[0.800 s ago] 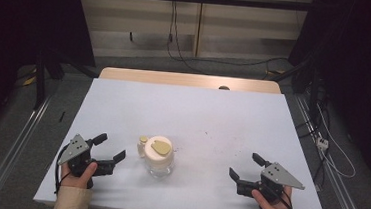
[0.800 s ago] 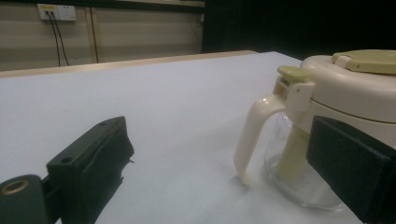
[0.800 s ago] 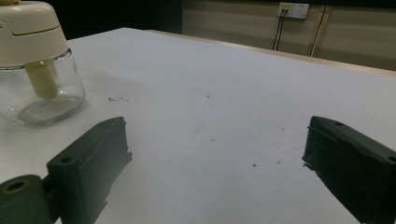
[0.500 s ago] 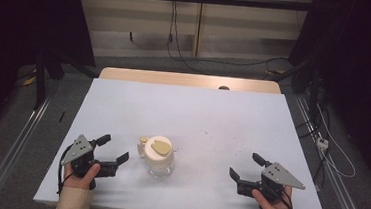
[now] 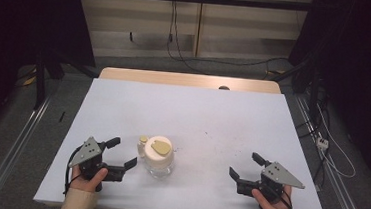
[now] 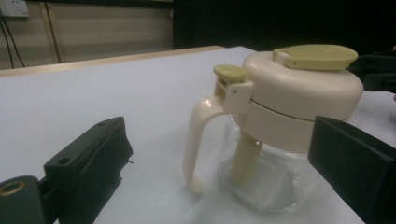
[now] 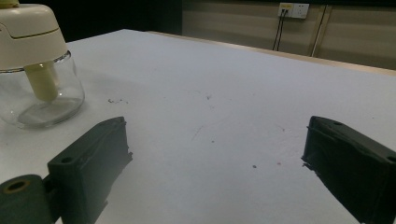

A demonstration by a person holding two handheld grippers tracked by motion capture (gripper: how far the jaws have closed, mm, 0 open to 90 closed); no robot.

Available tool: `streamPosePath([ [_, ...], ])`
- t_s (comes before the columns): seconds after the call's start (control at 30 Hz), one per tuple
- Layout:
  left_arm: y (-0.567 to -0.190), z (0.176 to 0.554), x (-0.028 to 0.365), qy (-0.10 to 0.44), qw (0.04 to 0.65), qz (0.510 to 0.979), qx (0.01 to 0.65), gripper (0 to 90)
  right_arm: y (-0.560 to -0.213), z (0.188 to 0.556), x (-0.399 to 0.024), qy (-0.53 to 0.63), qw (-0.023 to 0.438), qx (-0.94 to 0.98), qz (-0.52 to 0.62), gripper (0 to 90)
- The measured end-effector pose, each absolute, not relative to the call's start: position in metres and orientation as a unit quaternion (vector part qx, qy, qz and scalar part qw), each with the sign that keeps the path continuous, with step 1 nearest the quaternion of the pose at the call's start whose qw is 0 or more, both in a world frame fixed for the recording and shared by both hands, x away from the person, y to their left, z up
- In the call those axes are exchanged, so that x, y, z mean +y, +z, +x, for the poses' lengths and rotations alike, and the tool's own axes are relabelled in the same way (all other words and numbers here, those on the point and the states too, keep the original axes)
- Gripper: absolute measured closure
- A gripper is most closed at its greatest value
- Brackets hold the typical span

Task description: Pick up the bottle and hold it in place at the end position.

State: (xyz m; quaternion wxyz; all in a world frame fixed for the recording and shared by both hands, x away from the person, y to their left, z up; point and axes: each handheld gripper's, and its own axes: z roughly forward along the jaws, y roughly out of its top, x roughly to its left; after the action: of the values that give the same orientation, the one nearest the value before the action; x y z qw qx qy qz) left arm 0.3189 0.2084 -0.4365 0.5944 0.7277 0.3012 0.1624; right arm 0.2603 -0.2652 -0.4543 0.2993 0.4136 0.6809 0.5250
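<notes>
High view puts the glass jar (image 5: pixel 158 157) toward the near edge of the white surface (image 5: pixel 187 114), left of its middle. It is a squat pot of clear glass with a thick, rounded cream plastic lid (image 5: pixel 159 149) that looks smooth and matt, and a flat, olive-yellow oval flap (image 5: pixel 160 146) lies on top of that lid. From my left gripper view a slim cream handle (image 6: pixel 200 140) curves down one side of the jar to the surface, a small olive thumb tab (image 6: pixel 231 71) sits above the handle's top, and a pale tube (image 6: pixel 244 156) hangs inside the glass toward the base. The surface itself is smooth, with a few small dark specks to the right of the jar, and a strip of bare wood (image 5: pixel 190 80) runs along the far edge.

My left hand-held gripper (image 5: pixel 121 153) sits just beside the jar on its left, near the surface's near-left corner, with its black jaws spread wide and pointing at the jar; the handle lies in the gap between them and nothing is clamped. My left hand (image 5: pixel 87 178) wraps the body from below. My right hand-held gripper (image 5: pixel 246 165) rests well apart from the jar near the near-right corner, jaws also wide apart over bare surface, angled toward the far left, with my right hand (image 5: pixel 273 202) gripping it from behind.
</notes>
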Motion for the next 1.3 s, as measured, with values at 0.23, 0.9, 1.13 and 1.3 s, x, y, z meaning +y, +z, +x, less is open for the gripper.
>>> streamPosePath([
  [0.23,-0.437,0.317,0.201,0.155,0.592,0.737,0.287,4.5,-0.455,0.261,-0.265,0.525,0.299,0.681,0.415,6.1],
  [0.9,-0.437,0.313,0.190,0.127,0.594,0.748,0.268,5.2,-0.455,0.261,-0.265,0.524,0.298,0.682,0.414,6.4],
  [1.13,-0.438,0.313,0.186,0.118,0.592,0.752,0.267,5.4,-0.455,0.261,-0.265,0.524,0.297,0.682,0.415,6.4],
  [1.3,-0.438,0.312,0.184,0.113,0.590,0.755,0.261,5.5,-0.455,0.261,-0.265,0.524,0.297,0.682,0.414,6.5],
])
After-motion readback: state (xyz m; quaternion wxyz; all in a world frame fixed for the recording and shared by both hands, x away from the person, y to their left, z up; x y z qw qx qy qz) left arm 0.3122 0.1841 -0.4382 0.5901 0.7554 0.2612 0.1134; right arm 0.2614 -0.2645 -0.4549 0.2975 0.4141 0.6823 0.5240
